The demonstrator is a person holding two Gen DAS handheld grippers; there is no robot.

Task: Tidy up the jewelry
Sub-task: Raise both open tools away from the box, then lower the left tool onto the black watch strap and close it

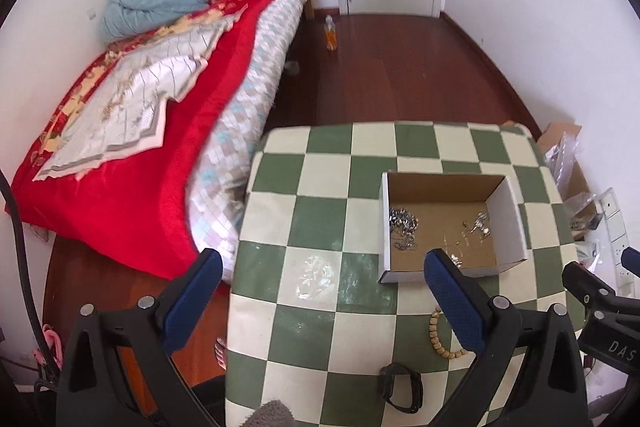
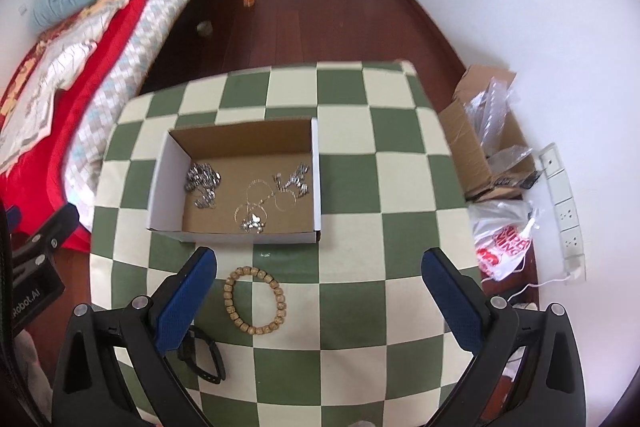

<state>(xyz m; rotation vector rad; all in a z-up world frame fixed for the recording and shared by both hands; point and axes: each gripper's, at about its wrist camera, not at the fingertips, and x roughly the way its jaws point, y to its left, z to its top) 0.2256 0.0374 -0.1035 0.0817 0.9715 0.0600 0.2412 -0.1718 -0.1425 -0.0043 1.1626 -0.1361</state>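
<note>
Task partly done: silver pieces lie in the box, while the bead bracelet and black band wait on the desk; both tools, left and right, gape wide, empty.

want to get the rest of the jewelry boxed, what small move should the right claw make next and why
Probably lower the right claw over the wooden bead bracelet. It lies on the checkered table, outside the cardboard box that already holds silver pieces, and the open, empty claw hangs just above it.
</note>
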